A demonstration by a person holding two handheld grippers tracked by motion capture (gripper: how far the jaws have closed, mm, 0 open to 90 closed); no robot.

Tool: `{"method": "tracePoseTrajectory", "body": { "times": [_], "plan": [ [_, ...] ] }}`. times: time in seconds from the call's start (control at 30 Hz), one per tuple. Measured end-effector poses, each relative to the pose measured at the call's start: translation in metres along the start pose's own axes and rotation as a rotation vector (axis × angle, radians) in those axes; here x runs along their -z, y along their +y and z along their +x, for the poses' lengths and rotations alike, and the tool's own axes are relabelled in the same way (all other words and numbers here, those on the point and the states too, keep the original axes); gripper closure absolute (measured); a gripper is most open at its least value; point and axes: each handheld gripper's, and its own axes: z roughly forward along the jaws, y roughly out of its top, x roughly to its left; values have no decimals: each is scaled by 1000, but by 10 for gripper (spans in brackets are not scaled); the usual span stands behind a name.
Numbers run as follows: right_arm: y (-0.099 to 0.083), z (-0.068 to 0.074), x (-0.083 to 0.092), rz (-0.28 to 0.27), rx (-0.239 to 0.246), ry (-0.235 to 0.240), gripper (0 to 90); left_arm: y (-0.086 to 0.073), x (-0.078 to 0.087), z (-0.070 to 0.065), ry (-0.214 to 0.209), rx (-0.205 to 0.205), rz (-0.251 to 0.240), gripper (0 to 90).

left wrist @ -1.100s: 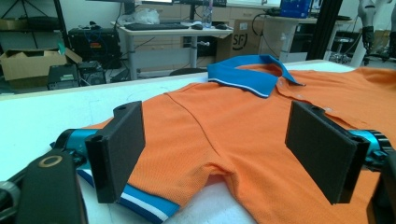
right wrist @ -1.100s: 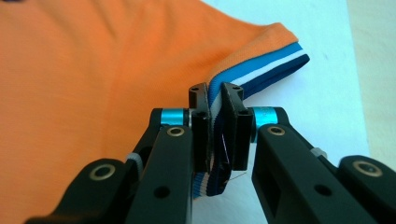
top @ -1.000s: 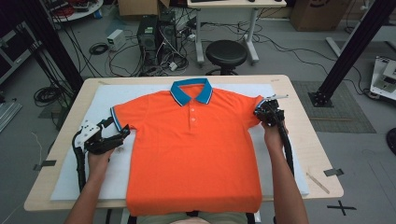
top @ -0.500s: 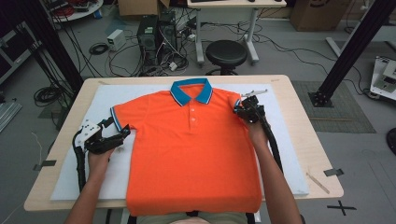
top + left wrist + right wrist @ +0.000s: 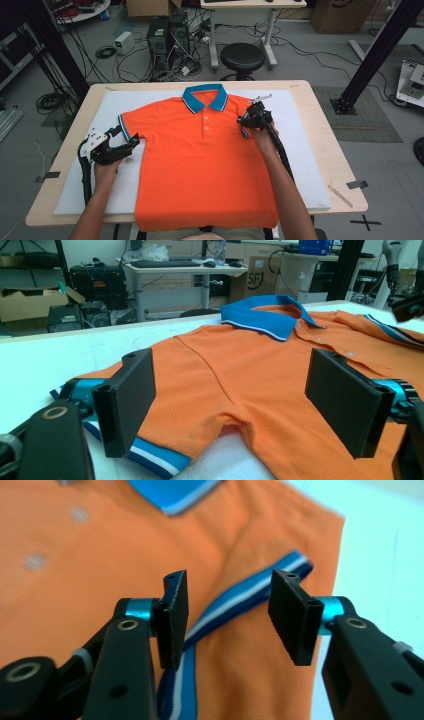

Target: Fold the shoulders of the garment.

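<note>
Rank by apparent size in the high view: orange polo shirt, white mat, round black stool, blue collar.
Largest to smallest:
1. white mat
2. orange polo shirt
3. round black stool
4. blue collar
Stool and collar look close in size; the stool stands farther from the camera, so that pair is unsure.

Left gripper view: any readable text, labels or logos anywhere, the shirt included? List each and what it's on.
"SF": printed on the cardboard box under the far desk, letters soft but legible.
Blue crate on the far counter: no print can be made out.
Orange polo shirt: no logo, tag or print visible in the left gripper view or the high view.
Nothing else is readable.
</note>
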Motion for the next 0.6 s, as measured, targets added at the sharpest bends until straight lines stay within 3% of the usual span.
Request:
{"method": "tracePoseTrajectory", "body": {
  "times": [0.03, 0.07, 0.13, 0.17, 0.2, 0.23, 0.3, 0.33, 0.37, 0.5, 0.53, 0.57, 0.6],
  "plan": [
    [-2, 1, -9, 35, -5, -44, 487, 0, 0, 0, -1, 0, 0, 203],
    [-4, 0, -13, 44, -15, -51, 489, 0, 0, 0, -1, -1, 0, 204],
    [-5, -1, -18, 48, -42, -20, 594, 0, 0, 0, -1, 0, -1, 204],
    [-5, -1, -18, 48, -42, -20, 594, 0, 0, 0, -1, 0, 0, 204],
    [-5, -2, -20, 43, -47, 21, 730, 0, 0, 0, -2, 1, 0, 203],
    [-5, -1, -20, 43, -43, 37, 800, 0, 0, 0, -4, 2, 2, 203],
    [-5, -1, -21, 39, -45, 54, 847, 0, 0, 0, -4, 1, 2, 203],
    [-4, -1, -21, 30, -24, 63, 869, 0, 0, 0, -4, -1, 2, 204],
    [-4, -1, -21, 30, -24, 63, 869, 0, 0, 0, -4, -1, 2, 204],
    [-1, 3, -15, -57, -8, 97, 868, 0, 0, 0, -5, 0, 4, 203],
    [0, 4, -13, -89, -5, 127, 859, 0, 0, 0, -5, -1, 4, 203],
    [0, 4, -13, -89, -5, 127, 859, 0, 0, 0, -5, -1, 4, 203],
    [2, 7, -11, -126, -10, 153, 687, 0, 0, 0, -5, 0, 4, 203]
  ]
}}
